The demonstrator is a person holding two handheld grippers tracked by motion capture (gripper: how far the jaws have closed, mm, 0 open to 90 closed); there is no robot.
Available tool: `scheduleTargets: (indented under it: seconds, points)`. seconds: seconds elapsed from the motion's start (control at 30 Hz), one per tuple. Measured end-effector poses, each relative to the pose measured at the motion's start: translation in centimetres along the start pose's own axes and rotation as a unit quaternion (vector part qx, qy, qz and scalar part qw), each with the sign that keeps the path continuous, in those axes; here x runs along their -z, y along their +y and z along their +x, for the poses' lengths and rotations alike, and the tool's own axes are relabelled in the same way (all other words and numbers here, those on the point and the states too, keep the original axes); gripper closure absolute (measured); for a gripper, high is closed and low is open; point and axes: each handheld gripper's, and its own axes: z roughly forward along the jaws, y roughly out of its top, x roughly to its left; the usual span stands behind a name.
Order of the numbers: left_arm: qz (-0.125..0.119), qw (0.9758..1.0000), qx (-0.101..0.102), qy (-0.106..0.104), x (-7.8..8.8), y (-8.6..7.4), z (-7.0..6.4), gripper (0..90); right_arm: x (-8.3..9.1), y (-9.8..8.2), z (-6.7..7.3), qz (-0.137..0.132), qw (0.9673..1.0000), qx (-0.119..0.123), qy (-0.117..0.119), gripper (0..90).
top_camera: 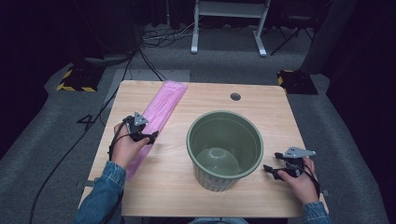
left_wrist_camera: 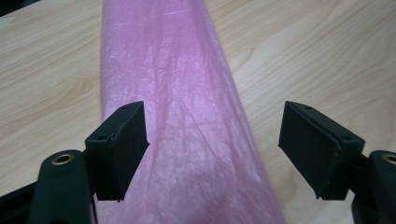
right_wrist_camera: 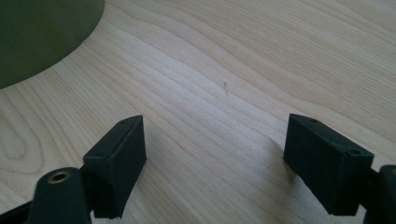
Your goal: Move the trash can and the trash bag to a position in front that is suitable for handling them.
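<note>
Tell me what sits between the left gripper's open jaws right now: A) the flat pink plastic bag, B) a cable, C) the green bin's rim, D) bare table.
A: in the left gripper view, the left gripper has its jaws spread apart over the pink plastic bag, which lies flat on the table and is not yet pinched.

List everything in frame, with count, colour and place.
plastic bag: 1, pink, folded flat in a long strip, left side of table
bin: 1, green, upright and open, table centre-right
table: 1, light wood, small round grommet near far edge
cables: several, black and white, on grey floor beyond table
frame legs: white, at back
left hand-held gripper: 1, black, jaws open over the bag
right hand-held gripper: 1, black, jaws open over bare table, right of bin
sleeves: 2, blue denim
</note>
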Motion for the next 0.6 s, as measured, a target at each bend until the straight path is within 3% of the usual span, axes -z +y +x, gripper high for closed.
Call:
scheduleTargets:
  seconds: [0.17,0.37,0.43,0.53,0.6]
  points:
    - [0.012,0.9999,0.011,-0.001,-1.0,-0.2,0.8,23.4,0.0,0.0,0.0,0.0,1.0,0.0,0.0,20.8]
    - [0.041,0.9984,0.033,-0.018,-1.5,-2.0,1.2,29.7,0.0,0.0,0.0,0.0,1.0,-0.001,0.0,20.9]
    - [0.032,0.9976,0.054,-0.028,-1.5,-2.6,1.2,34.5,0.0,0.0,0.0,-0.001,1.0,-0.001,0.0,20.8]
    - [0.026,0.9979,0.055,-0.025,-1.1,-2.9,1.0,36.0,0.0,0.0,0.0,0.0,1.0,0.0,0.0,20.8]
    - [0.022,0.9979,0.049,-0.035,-0.8,-3.1,0.3,44.0,0.0,0.0,0.0,0.0,1.0,0.0,0.0,20.9]
